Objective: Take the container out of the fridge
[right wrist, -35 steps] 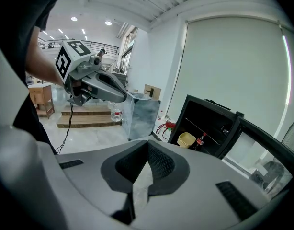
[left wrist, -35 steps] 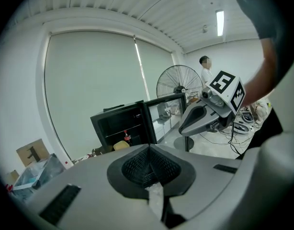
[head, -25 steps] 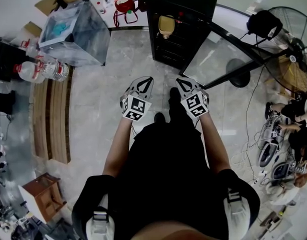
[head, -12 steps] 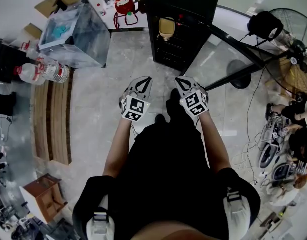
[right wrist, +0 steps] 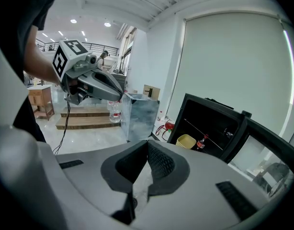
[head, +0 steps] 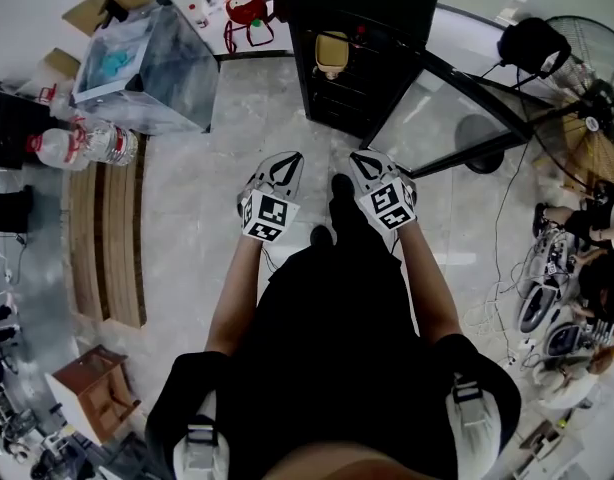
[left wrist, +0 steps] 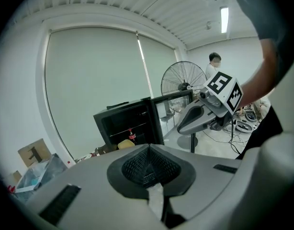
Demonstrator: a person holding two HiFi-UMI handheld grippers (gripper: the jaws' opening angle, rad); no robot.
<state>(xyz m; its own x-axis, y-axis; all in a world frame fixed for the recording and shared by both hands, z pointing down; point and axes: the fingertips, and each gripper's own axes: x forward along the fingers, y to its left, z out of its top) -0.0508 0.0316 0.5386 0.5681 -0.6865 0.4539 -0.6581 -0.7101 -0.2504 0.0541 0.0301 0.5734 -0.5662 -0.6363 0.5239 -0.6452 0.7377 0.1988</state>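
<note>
A person in black stands on the grey floor (head: 187, 218) and holds two grippers out in front. The left gripper (head: 284, 164) is closed, its two jaws tip to tip with nothing in them. The right gripper (head: 364, 161) is closed and empty too. They are side by side, near each other but not touching, and both point to 12 o'clock.

At 12 o'clock stands the black fridge (head: 372, 8). Its glass door (head: 437, 108) is wide open and swings out to 2 o'clock. The yellow container (head: 332, 51) sits inside the fridge, well apart from both grippers. Just beside it is a small dark bottle (right wrist: 201, 142) with red on it.

At 10 o'clock is a clear box (head: 147, 63) with something blue-green in it. Water bottles (head: 82, 143) lie at 9 o'clock, next to a wooden step (head: 102, 233). A big fan (head: 577, 78) stands at 2 o'clock. A red thing (head: 245, 8) sits by the wall at 11 o'clock, between the clear box and the fridge.
</note>
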